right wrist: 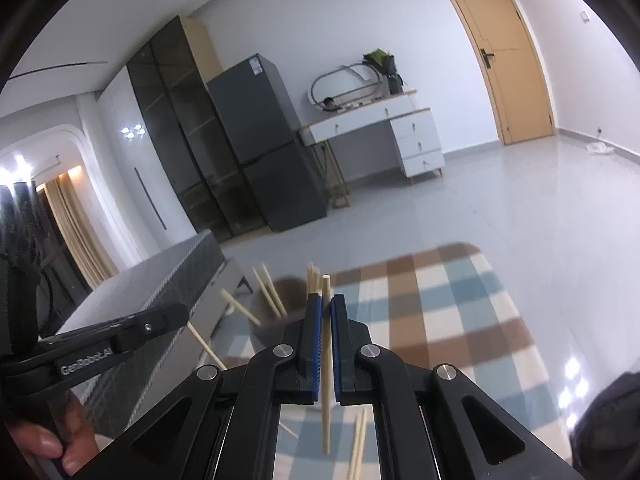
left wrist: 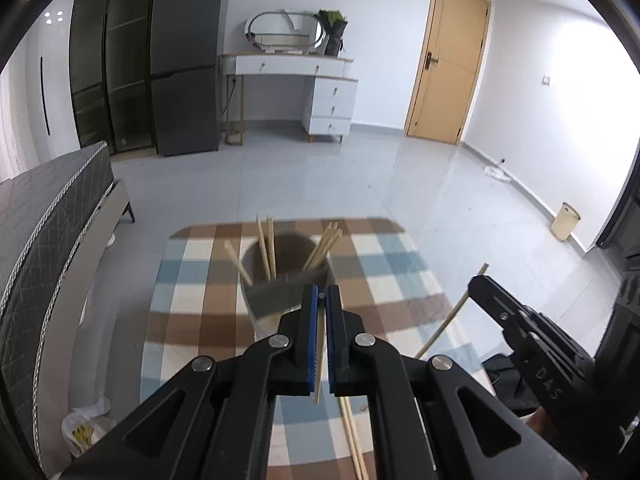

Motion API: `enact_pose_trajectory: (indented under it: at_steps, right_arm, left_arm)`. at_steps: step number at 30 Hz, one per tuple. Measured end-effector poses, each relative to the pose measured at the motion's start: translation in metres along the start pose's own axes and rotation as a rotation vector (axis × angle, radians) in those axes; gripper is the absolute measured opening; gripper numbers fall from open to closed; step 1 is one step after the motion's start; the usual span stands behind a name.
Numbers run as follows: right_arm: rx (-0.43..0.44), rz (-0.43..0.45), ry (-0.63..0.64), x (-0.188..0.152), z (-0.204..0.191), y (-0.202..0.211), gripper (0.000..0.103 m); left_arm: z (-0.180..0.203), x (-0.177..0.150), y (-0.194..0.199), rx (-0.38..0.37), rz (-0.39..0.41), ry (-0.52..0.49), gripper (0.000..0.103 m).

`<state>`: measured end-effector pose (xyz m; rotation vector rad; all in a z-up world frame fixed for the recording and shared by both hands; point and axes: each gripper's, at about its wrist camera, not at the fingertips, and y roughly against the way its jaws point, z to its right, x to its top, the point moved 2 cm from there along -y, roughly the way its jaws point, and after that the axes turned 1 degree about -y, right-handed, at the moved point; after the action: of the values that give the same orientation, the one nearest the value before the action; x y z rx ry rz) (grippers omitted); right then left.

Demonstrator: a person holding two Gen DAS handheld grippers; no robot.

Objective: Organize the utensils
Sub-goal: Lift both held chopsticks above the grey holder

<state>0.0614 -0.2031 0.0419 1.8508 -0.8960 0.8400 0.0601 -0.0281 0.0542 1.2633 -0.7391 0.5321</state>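
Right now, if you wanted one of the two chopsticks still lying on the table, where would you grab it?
I'd probably pinch the chopsticks lying on the checked cloth one at a time, near the middle, coming straight down from above. They lie flat and close together, so the claw should close across the thin stick. Both claws, left and right, already hold a chopstick.

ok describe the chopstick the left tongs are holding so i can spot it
On the checked tablecloth stands a grey holder of chopsticks. Just in front, the left tongs pinch one pale chopstick between blue pads, the only one lifted upright there.
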Motion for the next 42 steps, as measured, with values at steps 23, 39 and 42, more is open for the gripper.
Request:
enact_pose_trajectory:
  at_steps: [23, 39, 42]
  right_arm:
    - [0.096, 0.147, 0.100, 0.111, -0.062, -0.075, 0.004]
    - [0.075, 0.067, 0.095, 0.071, -0.040, -0.132, 0.004]
    - [0.079, 0.050, 0.109, 0.062, -0.039, -0.134, 0.004]
  left_arm:
    - [-0.047, 0.097, -0.015, 0.019, 0.126, 0.051, 0.000]
    - [-0.055, 0.075, -0.063, -0.006, 0.036, 0.056, 0.000]
    - [-0.053, 0.074, -0.061, -0.007, 0.041, 0.049, 0.000]
